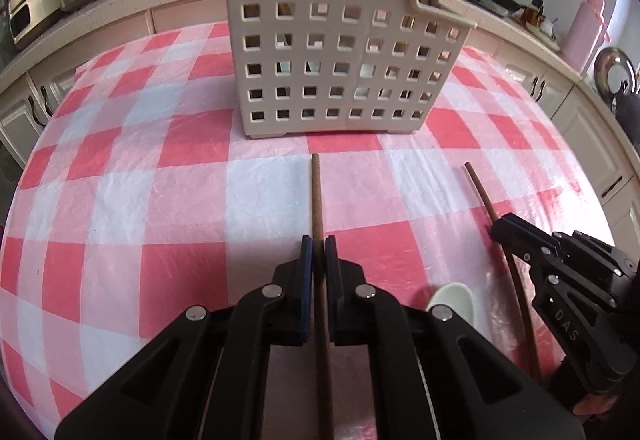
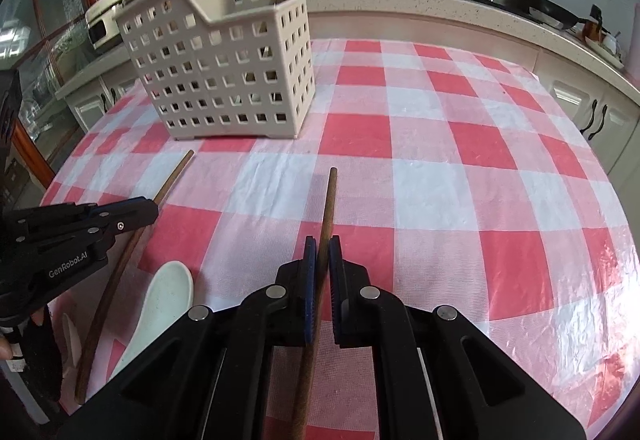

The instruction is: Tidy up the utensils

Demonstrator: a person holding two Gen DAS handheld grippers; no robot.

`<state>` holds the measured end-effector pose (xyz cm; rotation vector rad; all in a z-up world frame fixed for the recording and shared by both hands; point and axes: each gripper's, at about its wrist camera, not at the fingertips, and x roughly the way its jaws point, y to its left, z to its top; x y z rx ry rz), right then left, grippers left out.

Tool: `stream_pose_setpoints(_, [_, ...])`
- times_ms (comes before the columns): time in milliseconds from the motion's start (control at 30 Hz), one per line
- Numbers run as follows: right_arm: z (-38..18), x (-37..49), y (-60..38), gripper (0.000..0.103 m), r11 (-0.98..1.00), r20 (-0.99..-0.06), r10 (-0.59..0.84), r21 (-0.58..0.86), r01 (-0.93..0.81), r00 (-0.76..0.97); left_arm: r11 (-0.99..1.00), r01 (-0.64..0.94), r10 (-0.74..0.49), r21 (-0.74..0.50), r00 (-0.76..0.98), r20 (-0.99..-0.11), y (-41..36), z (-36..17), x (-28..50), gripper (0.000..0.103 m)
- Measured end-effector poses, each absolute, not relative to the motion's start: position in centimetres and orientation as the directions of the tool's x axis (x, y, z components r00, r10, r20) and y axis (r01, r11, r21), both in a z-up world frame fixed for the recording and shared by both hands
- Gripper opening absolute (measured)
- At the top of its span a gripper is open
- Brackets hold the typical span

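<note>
The left tool is pinching one brown chopstick, and the right tool is pinching the other chopstick. Both sticks are pointing toward the perforated beige utensil basket standing on the checkered desk, with a white spoon lying between them.

Both grippers matte black plastic, angular linkage arms, hollow triangular cut-outs in lower links. Left gripper: blue ribbed pads on inner finger faces, round silver pivot pins at joints. Right gripper: same build, same blue pads, silver pins. White lettering on side casings: "GenRobot.AI" on left, "DAS" on right.
</note>
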<state>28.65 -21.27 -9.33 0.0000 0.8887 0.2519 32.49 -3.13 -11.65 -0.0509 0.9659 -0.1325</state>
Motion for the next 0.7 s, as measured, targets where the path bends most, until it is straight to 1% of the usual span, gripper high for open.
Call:
stream_pose_setpoints(200, [-8.1,27.8,-21.7,0.006,0.969,-0.734,0.235,0.131,-0.207,0.637,0.988,0.091,-0.153,-0.124,0.625,-0.765,-2.7,-9.3,31.0,0.006])
stream_pose_setpoints(433, [-4.9,26.4,-21.8,0.006,0.966,-0.667,0.253,0.133,-0.222,0.701,0.984,0.101,-0.175,-0.145,0.684,-0.708,-2.2,-6.5,29.3,0.006])
stream_pose_setpoints(700, [-1.8,24.7,-22.2,0.006,0.964,-0.598,0.264,0.134,-0.23,0.757,0.993,0.089,-0.117,-0.076,0.773,-0.624,-2.7,-3.4,26.9,0.006])
